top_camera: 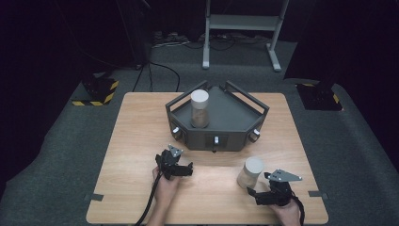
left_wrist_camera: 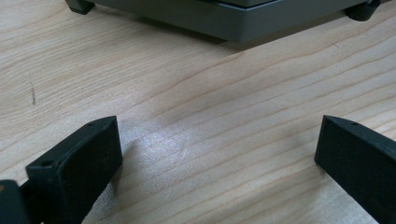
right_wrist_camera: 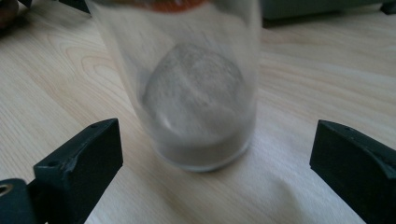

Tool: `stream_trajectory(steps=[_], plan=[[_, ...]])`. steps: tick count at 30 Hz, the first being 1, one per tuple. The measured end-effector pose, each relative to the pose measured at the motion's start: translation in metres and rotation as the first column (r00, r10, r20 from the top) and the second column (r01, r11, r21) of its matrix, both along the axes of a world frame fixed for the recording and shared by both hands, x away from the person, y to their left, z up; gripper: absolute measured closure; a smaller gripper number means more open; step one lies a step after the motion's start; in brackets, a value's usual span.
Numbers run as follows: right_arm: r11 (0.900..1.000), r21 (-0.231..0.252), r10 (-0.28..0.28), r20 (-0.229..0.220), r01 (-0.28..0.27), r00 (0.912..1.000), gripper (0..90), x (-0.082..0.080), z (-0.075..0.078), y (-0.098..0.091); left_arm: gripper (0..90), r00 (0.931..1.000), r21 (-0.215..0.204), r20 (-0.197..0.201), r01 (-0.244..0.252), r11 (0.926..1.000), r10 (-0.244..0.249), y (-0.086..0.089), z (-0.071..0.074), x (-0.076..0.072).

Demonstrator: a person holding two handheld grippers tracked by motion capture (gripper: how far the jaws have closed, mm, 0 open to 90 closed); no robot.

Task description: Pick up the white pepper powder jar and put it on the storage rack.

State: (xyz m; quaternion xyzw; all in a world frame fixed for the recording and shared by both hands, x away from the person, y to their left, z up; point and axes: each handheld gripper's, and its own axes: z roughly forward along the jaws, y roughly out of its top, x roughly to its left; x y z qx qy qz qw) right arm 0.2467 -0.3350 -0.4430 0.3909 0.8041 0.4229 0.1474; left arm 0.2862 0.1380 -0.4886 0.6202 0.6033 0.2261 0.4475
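Note:
Two white-capped clear jars with brownish contents show in the high view. One jar (top_camera: 200,108) stands upright on the grey tray (top_camera: 235,115) at the table's far middle. The other jar (top_camera: 250,173) stands on the wood near the front right; in the right gripper view this jar (right_wrist_camera: 196,88) rises just ahead of the wide-apart jaws, untouched. My right gripper (top_camera: 254,194) is open right below it. My left gripper (top_camera: 186,170) is open at front centre-left, below the tray; its jaws frame bare wood (left_wrist_camera: 215,140) with the tray's base (left_wrist_camera: 233,18) beyond.
The grey tray has raised rails, knobs on its front face and small feet. The wooden table (top_camera: 136,155) has bare room at left and far right. Beyond it lie grey carpet, cables, a white stand frame (top_camera: 242,28) and yellow-black striped bases.

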Motion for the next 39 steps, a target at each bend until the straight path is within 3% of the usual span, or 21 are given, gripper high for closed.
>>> stream_trajectory(steps=[12,28,39], plan=[[0.9992,0.032,0.024,0.029,-0.024,0.9993,7.5,0.009,0.006,0.011,0.7,1.0,0.001,-0.001,0.001,1.0,-0.001,0.0,0.0,0.0],[0.9958,0.076,0.046,0.063,-0.05,0.9969,21.0,0.018,0.009,0.016,0.7,1.0,0.0,0.0,0.0,1.0,0.0,0.0,0.0,0.0],[0.9961,0.072,0.044,0.089,-0.05,0.995,28.8,0.018,0.01,0.017,0.7,1.0,0.0,0.0,0.0,1.0,0.0,0.0,0.0,0.0]])
